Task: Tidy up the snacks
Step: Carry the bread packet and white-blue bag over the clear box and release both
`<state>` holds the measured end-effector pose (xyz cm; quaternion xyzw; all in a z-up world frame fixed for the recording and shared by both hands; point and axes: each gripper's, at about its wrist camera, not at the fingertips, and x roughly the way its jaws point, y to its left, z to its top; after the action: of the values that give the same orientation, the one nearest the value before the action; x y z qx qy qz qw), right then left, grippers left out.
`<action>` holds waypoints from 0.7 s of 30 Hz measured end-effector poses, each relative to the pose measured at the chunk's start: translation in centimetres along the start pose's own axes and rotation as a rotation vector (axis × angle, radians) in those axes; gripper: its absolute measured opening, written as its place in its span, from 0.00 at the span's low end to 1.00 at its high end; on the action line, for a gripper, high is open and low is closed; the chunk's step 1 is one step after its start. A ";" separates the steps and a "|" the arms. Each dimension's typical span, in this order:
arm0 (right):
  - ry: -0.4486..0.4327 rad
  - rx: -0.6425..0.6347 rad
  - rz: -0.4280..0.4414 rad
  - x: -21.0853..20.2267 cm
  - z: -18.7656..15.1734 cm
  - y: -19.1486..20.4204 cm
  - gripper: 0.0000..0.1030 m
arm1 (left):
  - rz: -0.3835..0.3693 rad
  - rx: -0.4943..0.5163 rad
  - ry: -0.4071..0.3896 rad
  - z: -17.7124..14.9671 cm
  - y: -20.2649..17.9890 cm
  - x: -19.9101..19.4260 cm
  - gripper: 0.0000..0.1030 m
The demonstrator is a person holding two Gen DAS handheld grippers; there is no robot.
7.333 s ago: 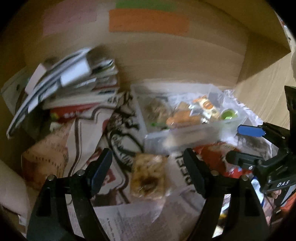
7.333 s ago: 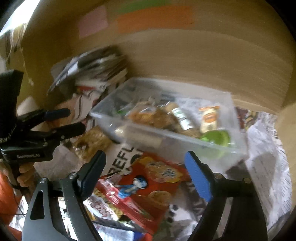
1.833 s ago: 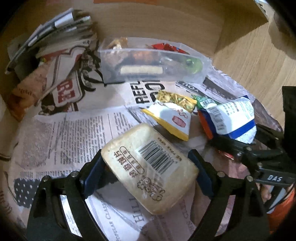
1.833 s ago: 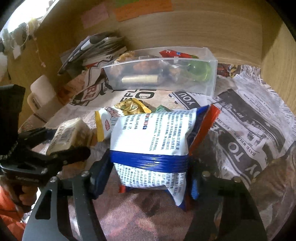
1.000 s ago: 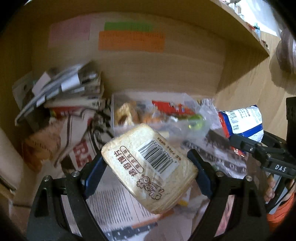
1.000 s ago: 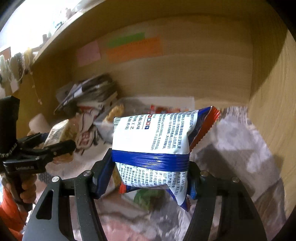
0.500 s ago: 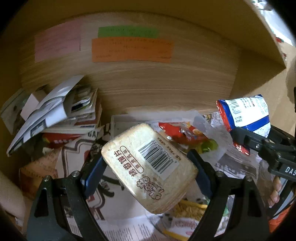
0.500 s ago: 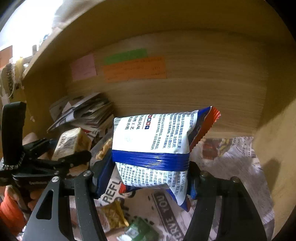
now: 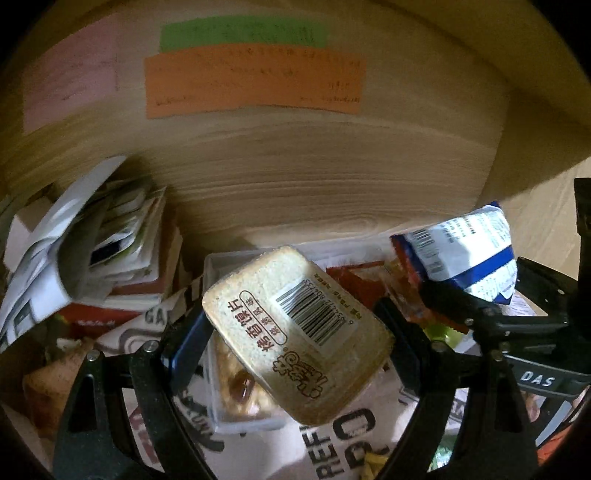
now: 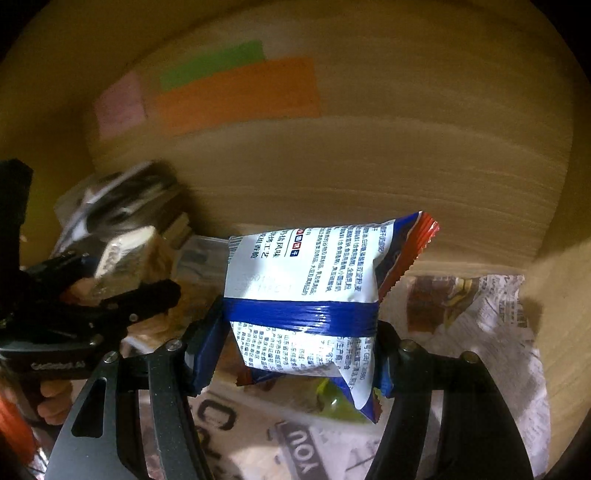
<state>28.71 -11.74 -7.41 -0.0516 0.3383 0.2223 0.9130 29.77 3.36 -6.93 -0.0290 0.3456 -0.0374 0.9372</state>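
Where the left gripper point(image 9: 295, 328) holds it, the toast pack point(image 9: 295, 332) sits clamped between both fingers, tilted, barcode side toward the camera. It hangs above the front of the clear bin point(image 9: 229, 266), hiding most of the bin's inside. Only the bin's left rim, a brown snack point(image 9: 240, 384) against its near wall and a red wrapper point(image 9: 354, 273) show past the pack.

The right gripper point(image 10: 299, 354) is closed on the blue-and-white bag point(image 10: 306, 295), pinched at its blue band, printed back facing the lens. The bag's lower corner drops below the fingers and covers most of a green item point(image 10: 336, 402), which cannot be identified. From the left wrist view this bag appears to the right of the toast pack, over the bin's right end; whether it touches the bin cannot be told.

Newspaper point(image 10: 480, 325) lines the shelf under both grippers, its headlines cut off by the arms. A paper stack point(image 9: 85, 240) leans at the left against the wood back panel point(image 9: 314, 177); it is blurred in the right wrist view. Orange point(image 9: 255, 85), green point(image 9: 243, 33) and pink point(image 9: 70, 85) notes are stuck on the panel, their writing too faint to read.
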 end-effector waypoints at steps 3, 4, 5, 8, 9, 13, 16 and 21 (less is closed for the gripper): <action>0.033 -0.011 -0.015 1.4 0.4 -0.4 0.61 | 0.000 0.016 0.009 0.4 -0.4 1.3 0.85; 0.041 -0.012 -0.019 1.7 0.5 -0.6 0.61 | 0.004 0.023 0.009 0.6 -0.5 1.6 0.85; 0.050 -0.010 -0.021 2.1 0.6 -0.9 0.61 | 0.008 0.031 0.010 0.6 -0.6 1.9 0.85; 0.061 0.000 -0.018 2.7 0.8 -1.4 0.62 | 0.019 0.047 0.019 0.7 -0.7 2.8 0.85; 0.064 0.004 -0.020 2.9 0.8 -1.5 0.62 | 0.019 0.047 0.025 0.7 -0.7 3.2 0.85; 0.092 -0.003 -0.045 3.5 0.6 -1.6 0.65 | 0.005 0.029 0.056 0.5 -0.7 3.8 0.85; 0.092 -0.001 -0.058 3.2 0.3 -1.9 0.71 | -0.005 0.018 0.077 0.3 -0.6 4.1 0.85; 0.069 0.019 -0.050 2.0 0.4 -2.2 0.80 | -0.014 0.017 0.037 0.5 -0.5 2.9 0.87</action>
<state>31.23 -12.84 -8.51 -0.0593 0.3702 0.1944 0.9065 32.28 2.62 -8.41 -0.0229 0.3624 -0.0476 0.9305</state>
